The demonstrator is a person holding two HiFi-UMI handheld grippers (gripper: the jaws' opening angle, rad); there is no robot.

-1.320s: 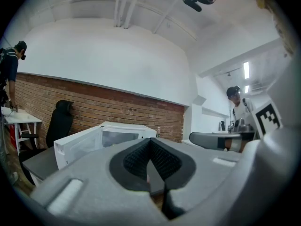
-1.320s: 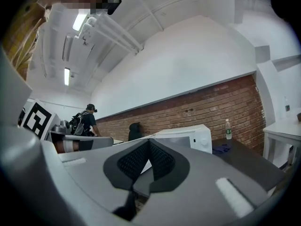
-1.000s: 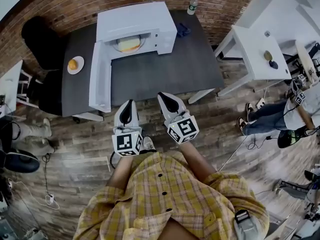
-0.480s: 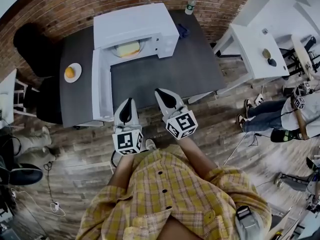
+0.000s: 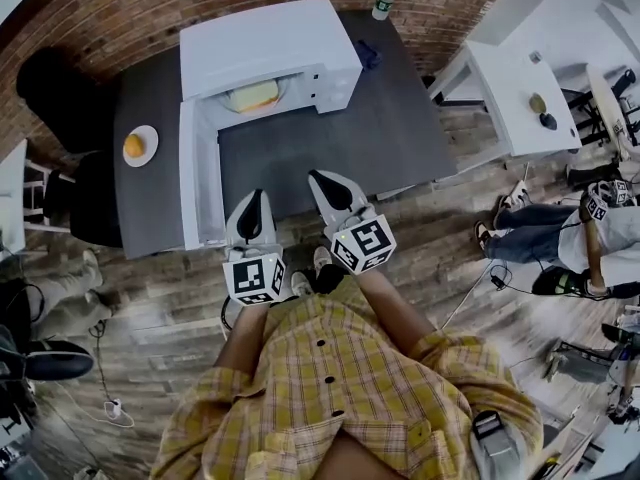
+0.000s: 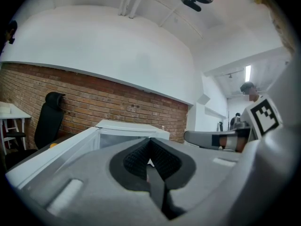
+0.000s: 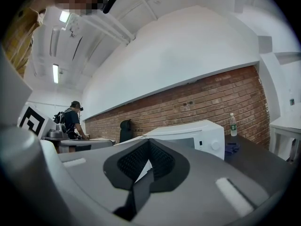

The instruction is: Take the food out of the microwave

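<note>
1. Head view:
   - The microwave (image 5: 270, 53) stands at the far side of the dark desk (image 5: 350, 148). Its door (image 5: 190, 183) is swung wide to the left, so the cavity is open for reaching in.
   - The food (image 5: 253, 96), a pale yellow piece, lies flat inside that cavity. Its long axis runs side to side across the opening.
   - The left tool (image 5: 252, 206) and right tool (image 5: 325, 186) are held side by side at the near desk edge. Both point towards the microwave and are well apart from the food, which looks like an approach stance.
2. Left gripper view:
   - The left tool (image 6: 149, 149) has its jaws pressed together with nothing between them.
   - The door (image 6: 51, 159) runs along the left, with the microwave (image 6: 131, 128) ahead. The food is not visible.
3. Right gripper view:
   - The right tool (image 7: 148, 161) is likewise closed and empty.
   - The microwave (image 7: 197, 133) is ahead, and the food is hidden.
</note>
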